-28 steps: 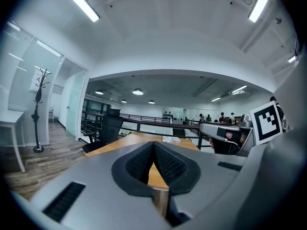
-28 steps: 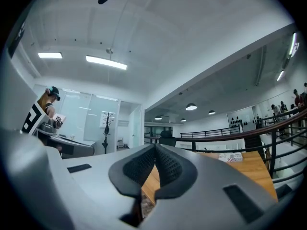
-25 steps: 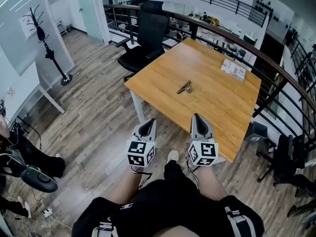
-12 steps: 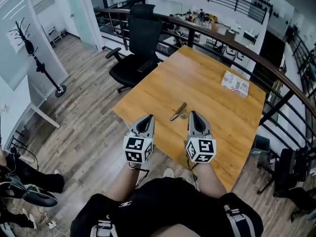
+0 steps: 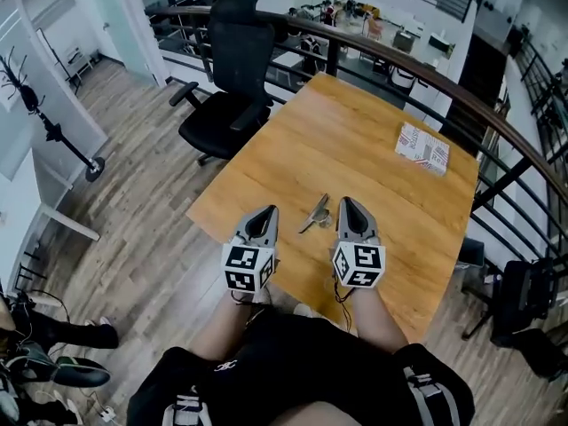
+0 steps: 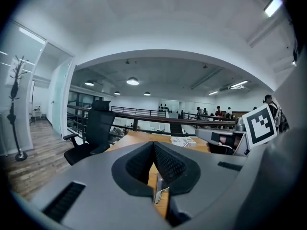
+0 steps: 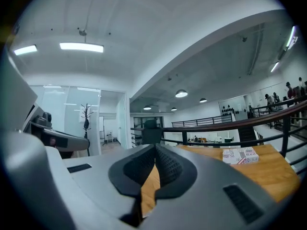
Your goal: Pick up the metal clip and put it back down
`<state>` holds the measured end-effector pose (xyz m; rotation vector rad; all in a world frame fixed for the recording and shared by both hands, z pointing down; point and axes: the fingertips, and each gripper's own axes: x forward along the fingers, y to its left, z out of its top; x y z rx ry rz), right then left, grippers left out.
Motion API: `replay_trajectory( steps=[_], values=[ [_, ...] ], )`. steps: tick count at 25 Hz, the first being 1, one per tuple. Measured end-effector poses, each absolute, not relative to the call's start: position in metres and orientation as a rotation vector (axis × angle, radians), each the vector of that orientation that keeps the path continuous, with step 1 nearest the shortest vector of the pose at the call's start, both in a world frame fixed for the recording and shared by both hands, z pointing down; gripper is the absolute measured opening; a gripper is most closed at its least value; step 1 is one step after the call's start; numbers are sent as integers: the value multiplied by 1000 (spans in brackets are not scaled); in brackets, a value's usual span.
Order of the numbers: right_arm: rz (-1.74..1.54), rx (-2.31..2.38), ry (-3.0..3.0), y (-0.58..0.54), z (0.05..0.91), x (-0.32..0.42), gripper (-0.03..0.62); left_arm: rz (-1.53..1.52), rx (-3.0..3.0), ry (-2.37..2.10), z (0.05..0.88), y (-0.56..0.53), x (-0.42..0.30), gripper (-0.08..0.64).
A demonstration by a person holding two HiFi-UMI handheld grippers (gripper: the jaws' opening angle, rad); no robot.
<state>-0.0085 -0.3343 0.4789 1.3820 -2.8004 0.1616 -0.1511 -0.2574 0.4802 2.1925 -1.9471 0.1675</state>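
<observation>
The metal clip [image 5: 314, 213] lies flat on the wooden table [image 5: 373, 149], near its front edge. My left gripper [image 5: 269, 209] is just to its left and my right gripper [image 5: 343, 201] just to its right, both held above the table. Neither touches the clip. In the left gripper view the jaws [image 6: 153, 143] are shut with nothing between them, and the clip [image 6: 158, 193] shows below them. The right gripper [image 7: 155, 147] is shut too, with only tabletop ahead of it.
A white box with red print [image 5: 423, 146] lies at the table's far right. A black office chair [image 5: 232, 69] stands off the table's left corner. A dark railing [image 5: 497, 127] runs behind the table. A coat stand [image 5: 40, 114] is far left.
The person has stepped up to the table. Both grippers moved forward from short of its edge to either side of the clip, and both stayed shut.
</observation>
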Motion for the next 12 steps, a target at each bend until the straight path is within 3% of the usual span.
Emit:
replay_trajectory(
  steps=[6,9,12],
  values=[
    [250,1574,-2661,-376,507,-5,15,189,2305,-1842,483,-303,-161,14],
    [377,1635,-2604,-393,524,-8,125,194,2346,-1799,478,-319,-172,14],
    [540,1675,-2536,-403,551,-14,172,194,2367,-1764,479,-329,-186,14]
  ],
)
